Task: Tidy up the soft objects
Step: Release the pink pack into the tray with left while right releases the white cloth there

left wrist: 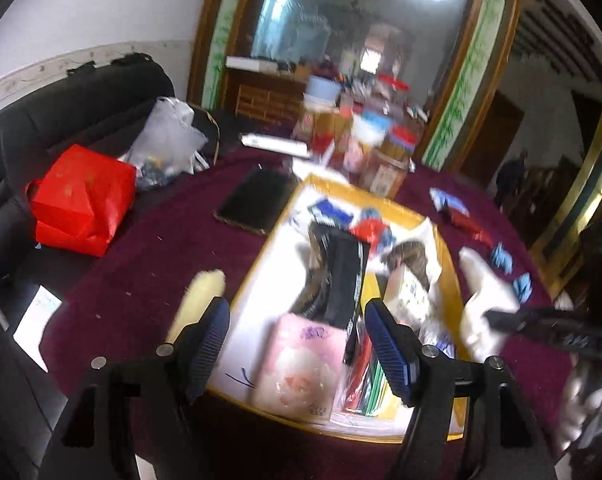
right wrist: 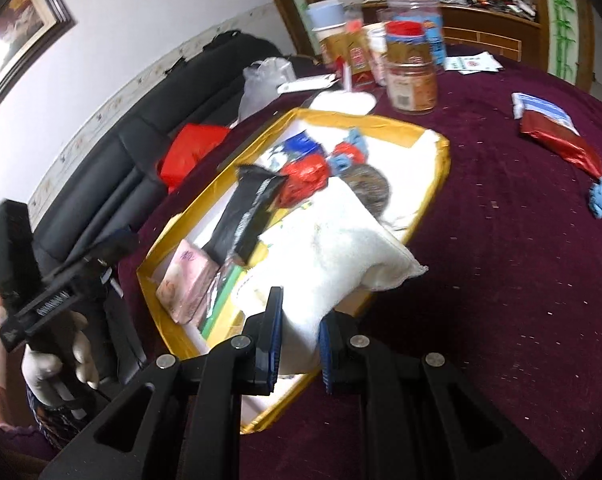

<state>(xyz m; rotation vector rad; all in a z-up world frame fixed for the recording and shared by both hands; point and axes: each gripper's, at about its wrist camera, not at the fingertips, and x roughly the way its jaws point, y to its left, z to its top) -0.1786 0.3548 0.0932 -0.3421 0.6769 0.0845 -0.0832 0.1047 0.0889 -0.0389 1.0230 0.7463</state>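
From the left wrist, the left gripper [left wrist: 297,344] hangs with its jaws apart and nothing between them, above a pink packet [left wrist: 301,364] lying in the yellow-rimmed box [left wrist: 257,268] on the maroon tablecloth [left wrist: 149,264]. From the right wrist, the right gripper [right wrist: 299,344] pinches a white towel [right wrist: 333,248], which drapes over the box's near edge [right wrist: 445,152].

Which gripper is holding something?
The right gripper: its jaws pinch a white towel over the yellow box. The left gripper is open, with nothing between its jaws.
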